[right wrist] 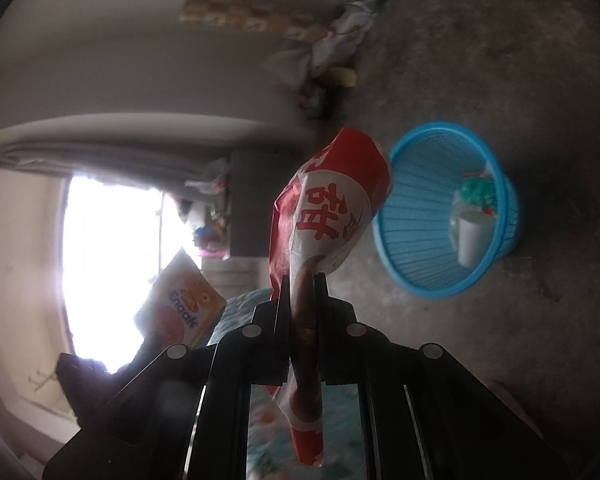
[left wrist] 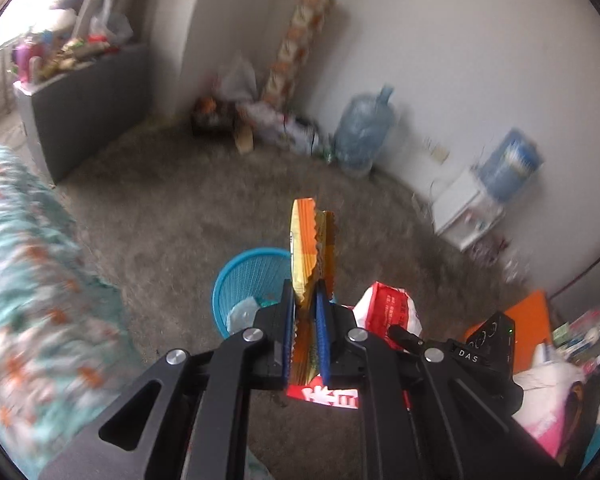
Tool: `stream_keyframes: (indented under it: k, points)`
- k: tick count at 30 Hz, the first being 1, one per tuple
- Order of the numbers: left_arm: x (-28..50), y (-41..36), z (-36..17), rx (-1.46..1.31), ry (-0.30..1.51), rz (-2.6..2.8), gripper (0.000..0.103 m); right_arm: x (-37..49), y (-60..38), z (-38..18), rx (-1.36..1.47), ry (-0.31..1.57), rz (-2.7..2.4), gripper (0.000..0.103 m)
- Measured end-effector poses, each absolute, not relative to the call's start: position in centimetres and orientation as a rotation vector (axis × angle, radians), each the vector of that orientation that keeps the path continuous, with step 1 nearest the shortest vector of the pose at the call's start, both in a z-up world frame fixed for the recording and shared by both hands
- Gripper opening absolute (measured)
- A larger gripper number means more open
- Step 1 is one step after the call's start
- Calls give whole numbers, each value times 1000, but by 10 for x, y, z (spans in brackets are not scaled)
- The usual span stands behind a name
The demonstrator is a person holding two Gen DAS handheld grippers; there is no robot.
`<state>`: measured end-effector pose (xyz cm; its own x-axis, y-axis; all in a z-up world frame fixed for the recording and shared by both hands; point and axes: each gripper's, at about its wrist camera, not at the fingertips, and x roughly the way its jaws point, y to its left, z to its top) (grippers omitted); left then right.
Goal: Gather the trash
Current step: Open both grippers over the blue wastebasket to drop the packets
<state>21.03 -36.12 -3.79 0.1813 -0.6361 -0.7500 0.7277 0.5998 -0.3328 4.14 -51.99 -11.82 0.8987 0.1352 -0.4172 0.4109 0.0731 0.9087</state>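
**Inspector:** State what each hand carries.

**Assistant:** The left gripper point(left wrist: 306, 300) is clamped on an orange and yellow snack wrapper point(left wrist: 310, 248). The wrapper is pinched low between the blue pads and stands edge-up above them, flattened by the squeeze. The right gripper point(right wrist: 303, 288) is clamped on a red and white snack bag point(right wrist: 332, 200). The jaws pinch its narrow end, so the puffed end juts out in front of the fingertips.

**Inspector:** Where is the receptacle?

**Assistant:** A blue mesh wastebasket point(left wrist: 246, 276) stands on the grey floor point(left wrist: 172, 208). In the left view it sits just behind and left of the wrapper. In the right view it lies to the right of the bag, clear of it. A white cup point(right wrist: 472, 240) and some green crumpled waste point(right wrist: 478, 192) are already inside.

**Inspector:** Why hold the items so?

**Assistant:** In my judgement, a pinch at one end leaves most of each packet hanging free, so it should drop cleanly once the jaws part. Both grippers appear headed for the basket, with neither packet over the rim yet.

**Inspector:** Risks?

**Assistant:** Both views are blurred. A light, flat wrapper may drift and land beside the rim. The two grippers are close together, and the red bag shows just right of the left jaws.
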Motion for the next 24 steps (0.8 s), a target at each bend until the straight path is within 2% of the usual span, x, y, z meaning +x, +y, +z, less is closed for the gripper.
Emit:
stream_keyframes:
  k: [5, 7, 9, 10, 11, 13, 15, 17, 24]
  points:
    - [236, -412, -83, 183, 1052, -913, 10, 84, -539, -168, 1514, 499, -244, 14]
    - [244, -425, -98, 199, 1061, -892, 10, 104, -549, -195, 1506, 529, -281, 26]
    - [251, -435, -118, 224, 1073, -861, 10, 125, -556, -226, 1465, 588, -314, 59]
    - [252, -439, -126, 231, 1084, -854, 10, 131, -559, -243, 1451, 648, -348, 62]
    - [253, -443, -136, 239, 1105, -849, 10, 135, -564, -260, 1444, 722, -392, 62]
    - [255, -448, -150, 250, 1142, -841, 10, 138, -568, -289, 1442, 854, -473, 53]
    - [254, -452, -157, 265, 1151, -845, 10, 131, -570, -278, 1361, 811, -507, 63]
    - [252, -457, -165, 287, 1155, -843, 10, 124, -571, -266, 1333, 775, -505, 66]
    - [253, -491, -195, 386, 1191, -806, 11, 86, -570, -234, 1329, 635, -548, 67]
